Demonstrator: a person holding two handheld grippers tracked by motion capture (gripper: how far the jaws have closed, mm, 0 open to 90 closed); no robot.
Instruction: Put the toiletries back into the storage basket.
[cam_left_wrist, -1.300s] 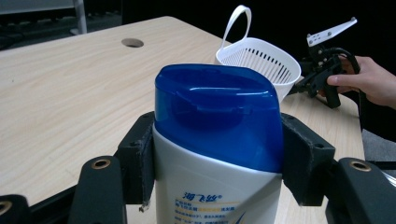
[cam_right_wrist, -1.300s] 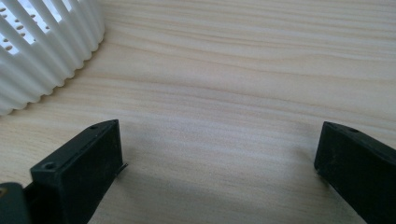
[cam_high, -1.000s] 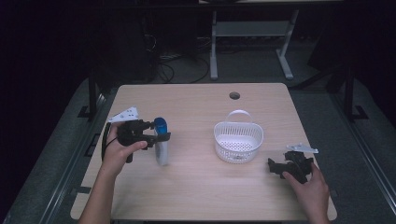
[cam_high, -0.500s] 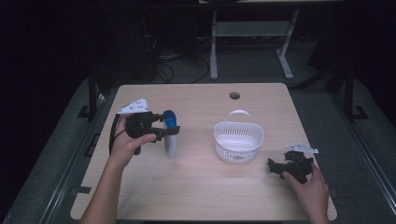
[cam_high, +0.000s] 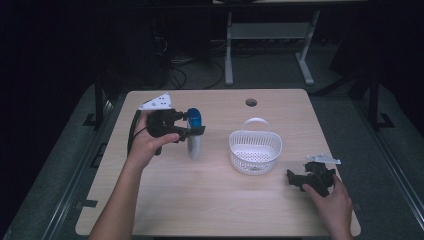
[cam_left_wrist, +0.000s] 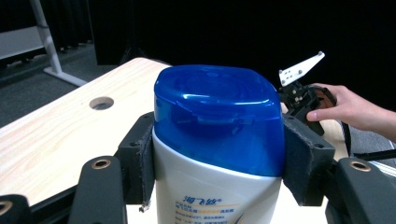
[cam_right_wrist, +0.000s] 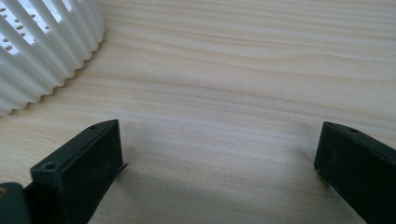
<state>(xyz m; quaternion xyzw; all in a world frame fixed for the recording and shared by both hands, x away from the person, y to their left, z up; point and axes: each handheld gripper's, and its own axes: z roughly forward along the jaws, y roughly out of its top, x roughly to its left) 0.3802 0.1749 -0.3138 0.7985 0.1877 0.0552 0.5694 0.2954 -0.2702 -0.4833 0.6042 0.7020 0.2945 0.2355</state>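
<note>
Between left tool (cam_left_wrist: 210, 168) jaws, bottle (cam_high: 194, 135) stands upright, cap up.

The worktop (cam_right_wrist: 243, 93) is pale wood with fine, matt grain. The basket (cam_high: 255, 150) is white ribbed plastic with small holes. The bottle (cam_left_wrist: 217, 186) is smooth white plastic under a glossy blue cap (cam_left_wrist: 219, 116).

bottle (cam_left_wrist: 219, 154) white, blue cap | basket (cam_high: 255, 148) white, ribbed | table (cam_high: 200, 200) pale woodgrain
</note>
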